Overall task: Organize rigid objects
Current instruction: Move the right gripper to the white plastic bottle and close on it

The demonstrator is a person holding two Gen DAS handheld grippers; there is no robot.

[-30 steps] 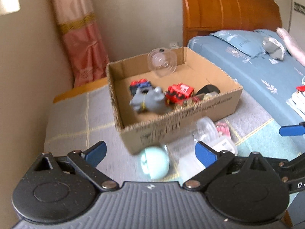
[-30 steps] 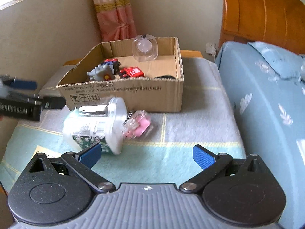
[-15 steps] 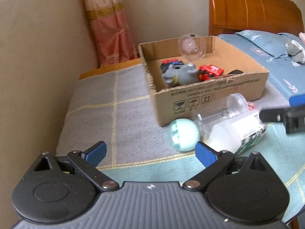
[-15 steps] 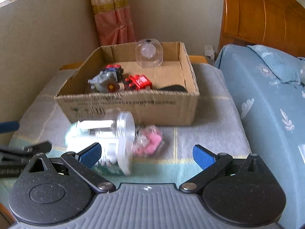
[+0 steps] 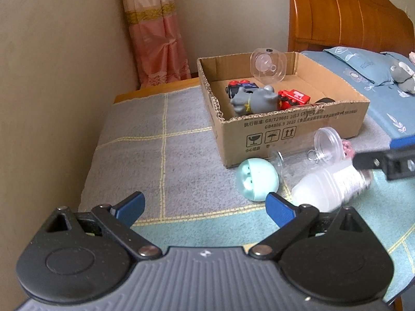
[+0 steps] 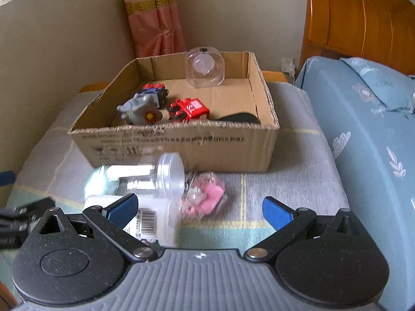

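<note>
Holding the left gripper [image 5: 205, 207] spread wide apart above the checked blanket [image 5: 160, 155], clamping nothing. Keeping the right gripper [image 6: 199, 208] spread apart as well, gripping nothing, hovering on the near side of a white bottle [image 6: 155, 220].

Looking at that bottle lying on its side on the blanket, long axis running roughly left to right in the right wrist view, barcode label facing up. Seeing a clear jar [image 6: 145, 176] also lying on its side just beyond it, between the bottle and the near wall of the cardboard box [image 6: 181, 142], long axis likewise left to right, lid end [image 6: 171, 173] pointing right. Finding a pink toy [image 6: 205, 197] in clear wrapping just to the right of that lid, touching or nearly touching it; blurred, so hard telling which. Noting a pale green ball [image 5: 258, 178] at the left end of the jar, close to the box's near left corner.

Inside the box, resting on the floor toward the left: a grey toy animal [image 5: 254, 101], with a red toy car [image 5: 293, 98] at its right and a blue and red toy car [image 5: 241, 86] behind it. Leaning against the far wall, a clear plastic case [image 5: 268, 63]. Showing a bed [image 6: 363, 129] with a blue sheet to the right.
</note>
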